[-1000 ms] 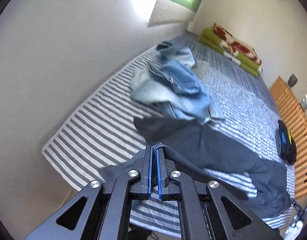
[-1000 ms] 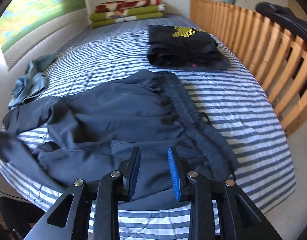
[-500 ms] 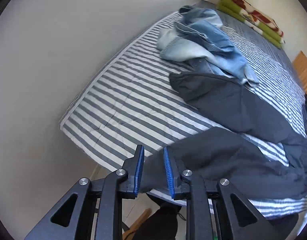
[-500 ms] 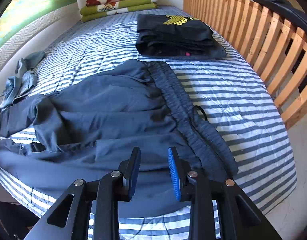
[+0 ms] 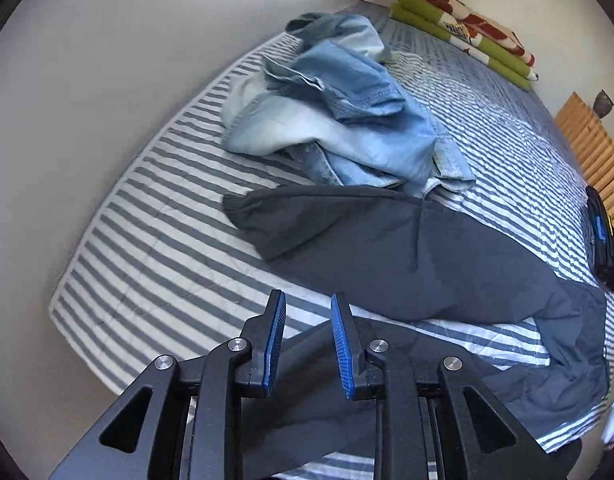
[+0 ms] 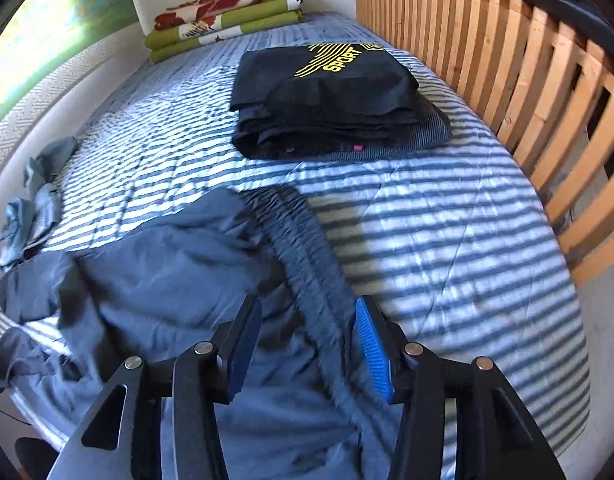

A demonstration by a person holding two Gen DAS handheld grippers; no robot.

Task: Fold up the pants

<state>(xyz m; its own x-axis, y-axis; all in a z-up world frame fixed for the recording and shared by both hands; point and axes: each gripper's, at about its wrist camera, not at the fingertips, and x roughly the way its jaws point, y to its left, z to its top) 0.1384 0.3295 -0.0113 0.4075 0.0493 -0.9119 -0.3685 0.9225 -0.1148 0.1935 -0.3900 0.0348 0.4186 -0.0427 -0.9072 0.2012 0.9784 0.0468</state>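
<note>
- Lying spread and rumpled across the striped bed (image 5: 155, 264), dark grey pants (image 5: 407, 256) run from the near edge toward the wooden slatted rail (image 6: 519, 80).
- Left gripper (image 5: 307, 336): fingers parted, nothing pinched; one pant leg's end lies beneath the gap at the bed edge.
- Right gripper (image 6: 307, 340): fingers spread wide, nothing grasped; the gathered waistband (image 6: 303, 256) runs between them underneath. Contact with fabric cannot be told.
- Other pant leg lies further in, its cuff just beside a heap of light blue denim (image 5: 339, 120).
- Folded black clothes (image 6: 327, 100) with yellow "SPORT" print sit near the rail, well apart from the pants.
- Folded green and red blankets (image 6: 223, 20) at the far end against the wall.
</note>
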